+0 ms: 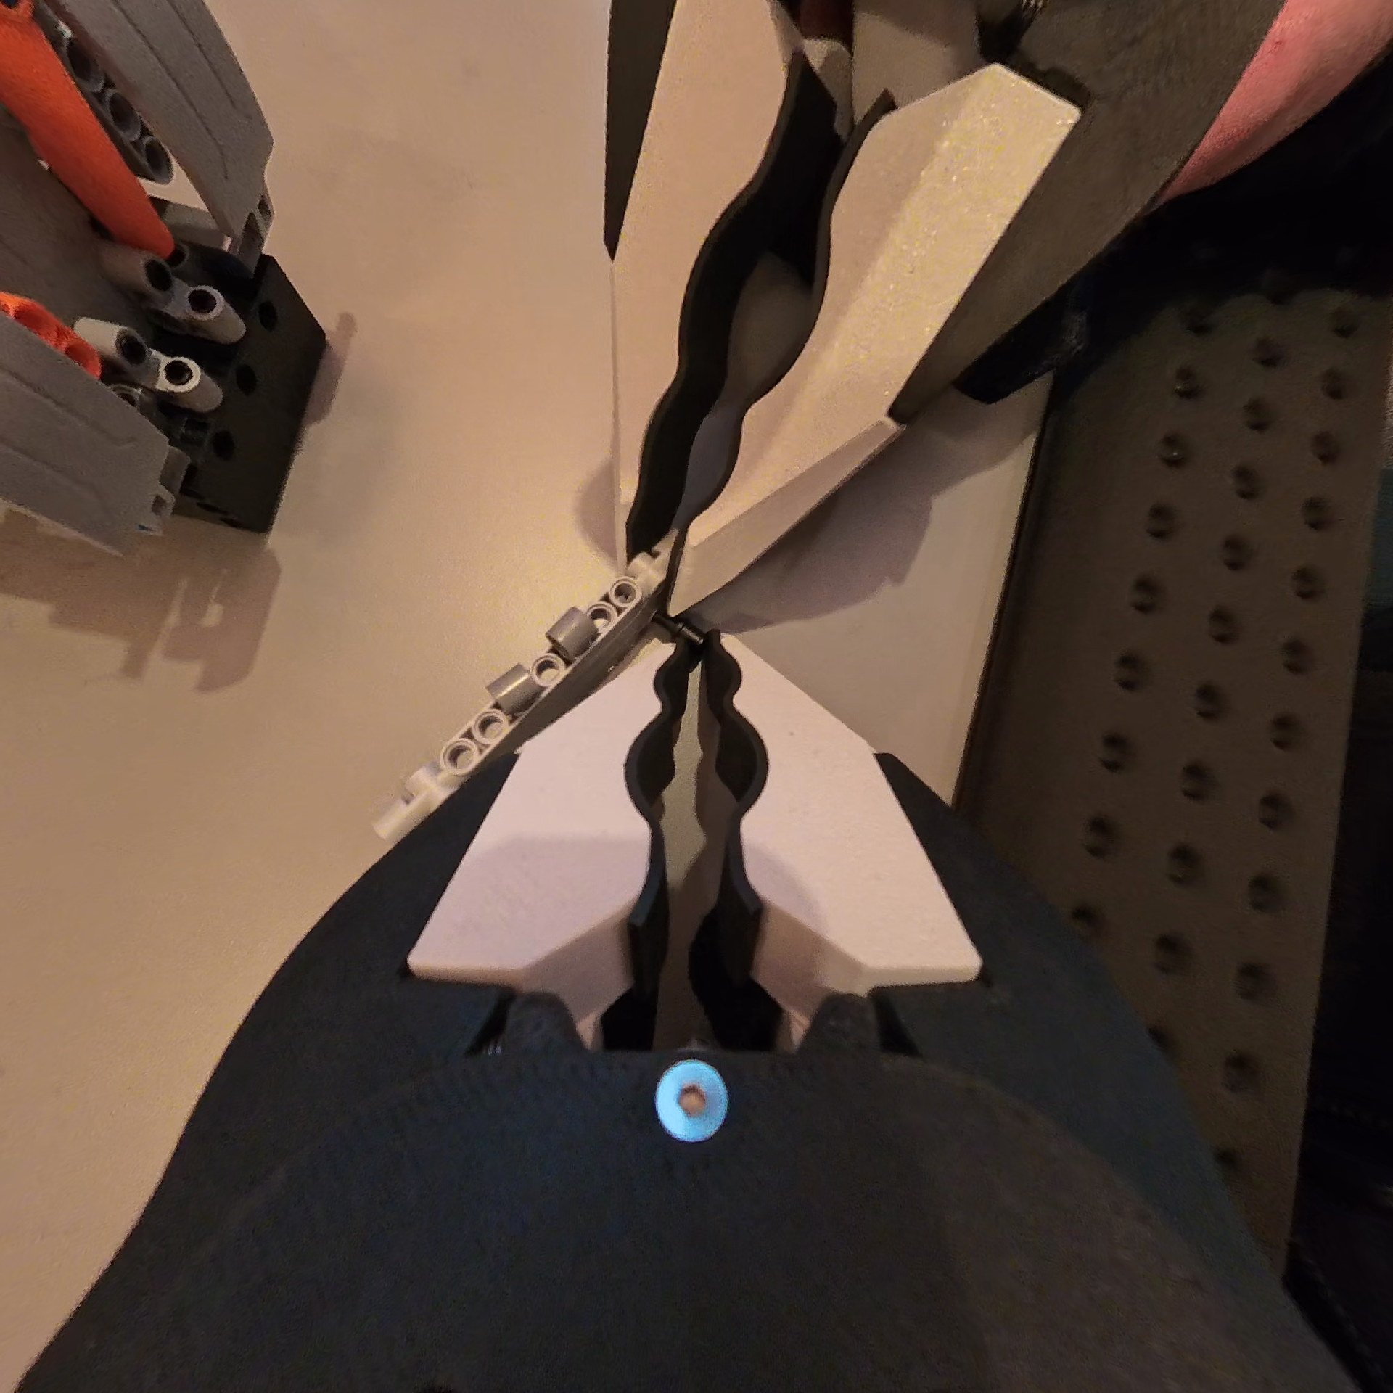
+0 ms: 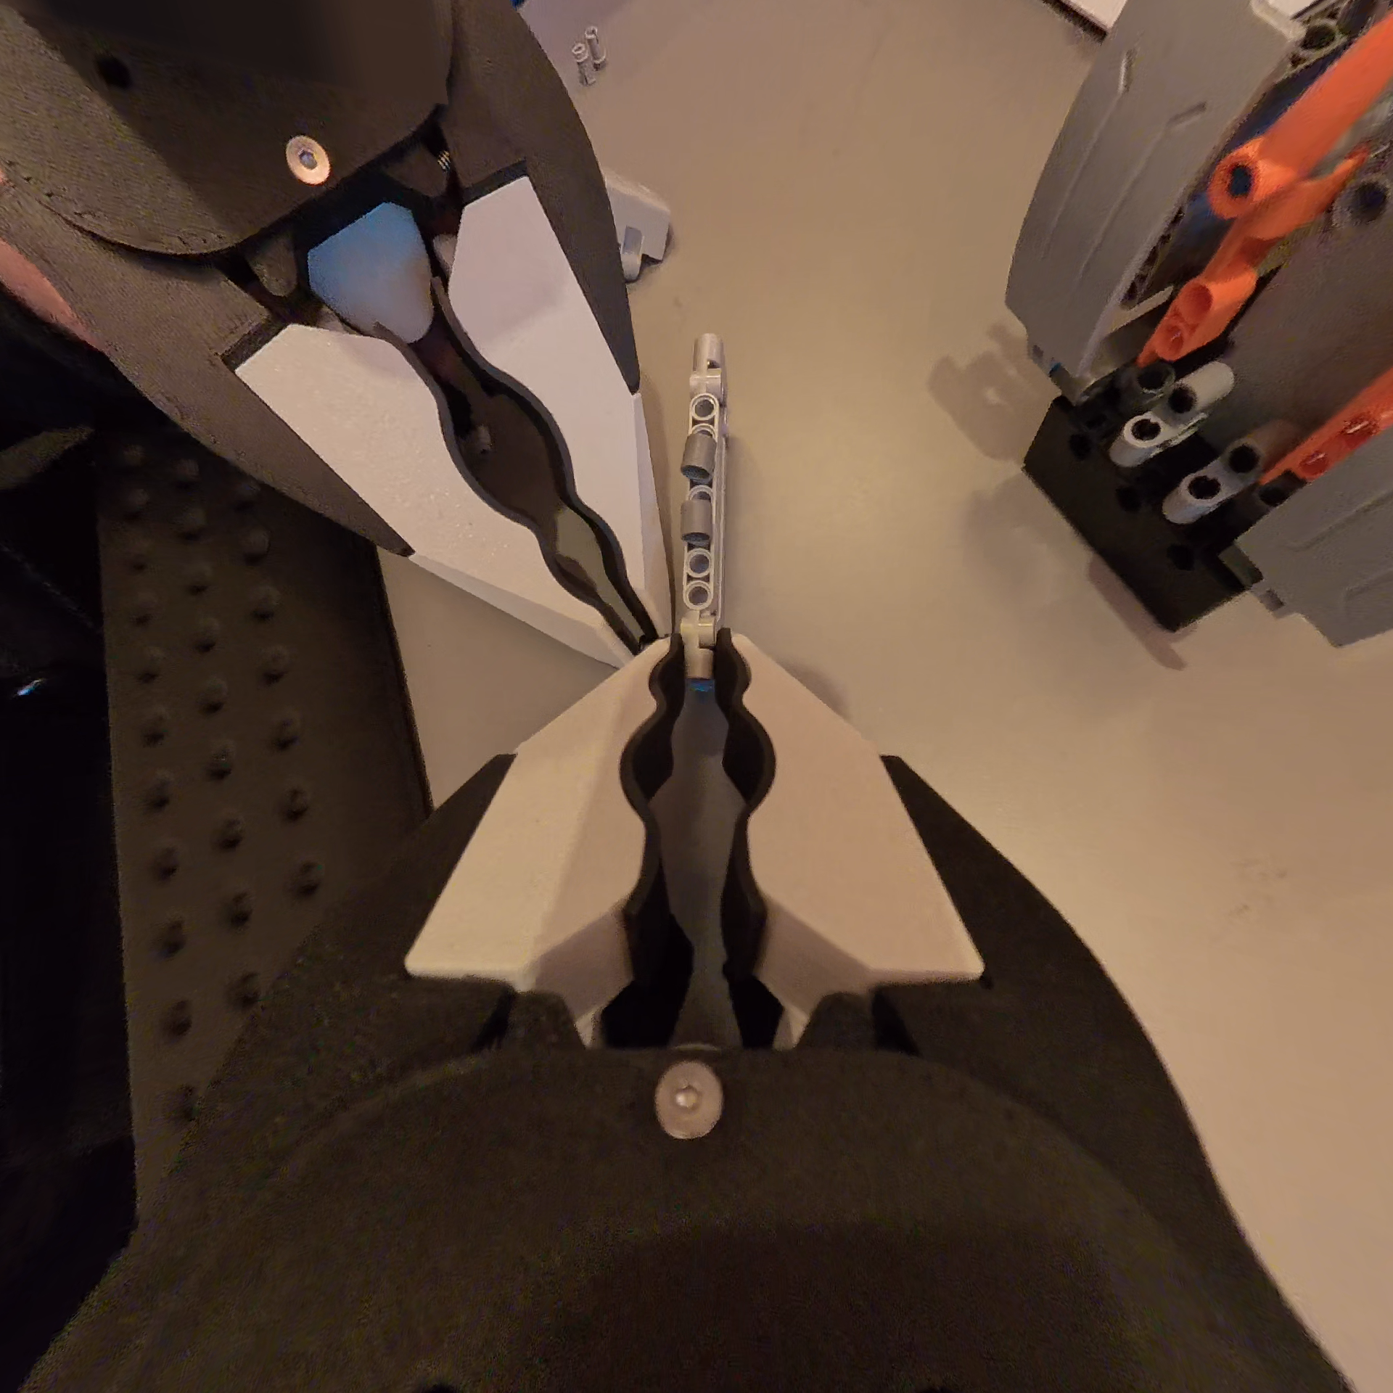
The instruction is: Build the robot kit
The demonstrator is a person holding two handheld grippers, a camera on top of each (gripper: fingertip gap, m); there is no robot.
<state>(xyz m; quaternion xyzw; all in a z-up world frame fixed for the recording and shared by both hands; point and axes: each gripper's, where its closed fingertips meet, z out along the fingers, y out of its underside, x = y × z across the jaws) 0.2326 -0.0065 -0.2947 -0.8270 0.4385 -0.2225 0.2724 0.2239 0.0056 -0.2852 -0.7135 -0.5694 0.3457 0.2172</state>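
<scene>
A light grey brick beam (image 2: pixel 705 490) with a row of holes and two dark grey bushes stands up from my right gripper (image 2: pixel 699 650), which is shut on its near end. In the left wrist view the beam (image 1: pixel 528 682) runs down-left from the right gripper (image 1: pixel 663 569), which comes in from the top. My left gripper (image 1: pixel 690 654) is almost shut on a small black pin (image 1: pixel 682 627). The pin sits at the beam's held end, tip to tip with the right gripper. In the right wrist view the left gripper (image 2: pixel 647 635) comes in from the upper left.
A brick model (image 1: pixel 151 339) of grey panels, orange beams and a black base stands on the pale table, also seen at the right in the right wrist view (image 2: pixel 1206 422). A black studded mat (image 1: pixel 1206 678) lies alongside. Small grey parts (image 2: pixel 641 218) lie farther off. The grippers are tip to tip, or close to it.
</scene>
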